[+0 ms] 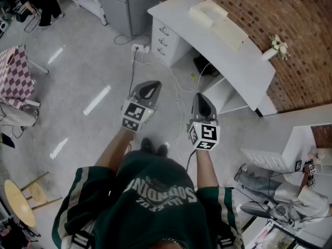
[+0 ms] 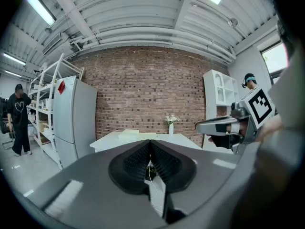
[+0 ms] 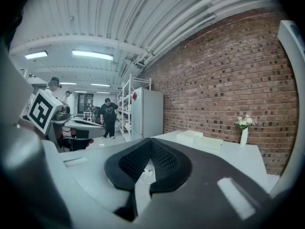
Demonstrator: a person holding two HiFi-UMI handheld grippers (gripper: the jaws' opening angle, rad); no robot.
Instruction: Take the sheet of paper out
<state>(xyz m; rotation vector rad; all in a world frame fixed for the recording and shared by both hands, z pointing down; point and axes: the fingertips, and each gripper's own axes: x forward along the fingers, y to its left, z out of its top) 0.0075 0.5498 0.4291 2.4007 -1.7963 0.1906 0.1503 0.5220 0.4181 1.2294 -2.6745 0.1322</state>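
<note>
Left tongs (image 1: 147, 90) & right tongs (image 1: 203, 105): jaws together, nothing held, well short of far white desk (image 1: 228, 53). Sheet of paper not in sight; poss. in pale flat box (image 1: 217, 15) on desk, cannot tell. Prob. light, floppy, easily creased: pinch free edge, pull out flat.

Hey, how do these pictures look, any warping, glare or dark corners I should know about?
Head view: evenly lit, with light streaks glaring off the grey floor. Left gripper view: strong fisheye, black corners, a ceiling strip light blown out. Right gripper view: same warping, the brick wall bows, and the ceiling tubes glare white.
</note>
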